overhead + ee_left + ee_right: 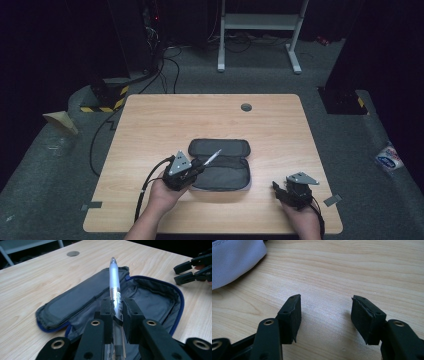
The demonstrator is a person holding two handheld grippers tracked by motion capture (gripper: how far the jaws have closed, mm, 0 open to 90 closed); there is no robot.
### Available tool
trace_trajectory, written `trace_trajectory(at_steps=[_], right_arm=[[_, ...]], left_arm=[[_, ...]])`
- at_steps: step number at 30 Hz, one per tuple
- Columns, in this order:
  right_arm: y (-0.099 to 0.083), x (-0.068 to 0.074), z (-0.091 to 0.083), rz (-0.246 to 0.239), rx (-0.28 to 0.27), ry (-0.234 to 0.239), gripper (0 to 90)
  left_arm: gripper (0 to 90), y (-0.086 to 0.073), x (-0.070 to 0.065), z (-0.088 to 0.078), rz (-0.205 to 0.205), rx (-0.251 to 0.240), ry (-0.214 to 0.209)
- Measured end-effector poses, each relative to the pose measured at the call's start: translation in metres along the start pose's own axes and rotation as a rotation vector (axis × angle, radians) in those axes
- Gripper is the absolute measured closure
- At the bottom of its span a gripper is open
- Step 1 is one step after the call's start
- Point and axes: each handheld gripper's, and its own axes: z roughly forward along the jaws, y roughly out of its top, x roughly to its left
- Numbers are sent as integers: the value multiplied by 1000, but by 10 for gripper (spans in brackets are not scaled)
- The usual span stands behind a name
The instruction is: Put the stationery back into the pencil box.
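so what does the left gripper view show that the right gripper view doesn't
Left gripper view: the left gripper shut on a silver pen, its tip out over the open pencil case's grey lining and blue zip edge; the table's round grommet; the other gripper's black fingers at far right.
Right gripper view: the right gripper open, with bare wood between its fingers.
Both: the light wooden table and part of the case.

High view: above near table edge, looking forward-down on whole table [150,115] | Left gripper view: low, close, along jaws over open pencil case [155,297] | Right gripper view: very close to tabletop | Shared: pencil case, wood tabletop.
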Motion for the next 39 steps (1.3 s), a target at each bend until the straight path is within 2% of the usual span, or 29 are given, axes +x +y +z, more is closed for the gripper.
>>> trace_trajectory(at_steps=[7,11,14,17,22,25,33,39], right_arm=[[0,0,0,-1,0,2,413],[0,0,0,-3,0,2,413],[0,0,0,-3,0,2,413],[0,0,0,-4,0,3,413],[0,0,0,-3,3,4,413],[0,0,0,-3,3,4,413],[0,0,0,-8,2,5,413],[0,0,0,-8,2,5,413]], left_arm=[[791,7,-5,14,-20,-2,-62],[791,11,-7,22,-8,5,-86],[791,15,-10,29,8,5,-124],[792,17,-11,36,11,18,-136],[791,16,-13,42,13,29,-132],[791,14,-16,48,33,60,-125],[791,10,-19,55,75,100,-112],[791,8,-19,57,96,116,-142]])
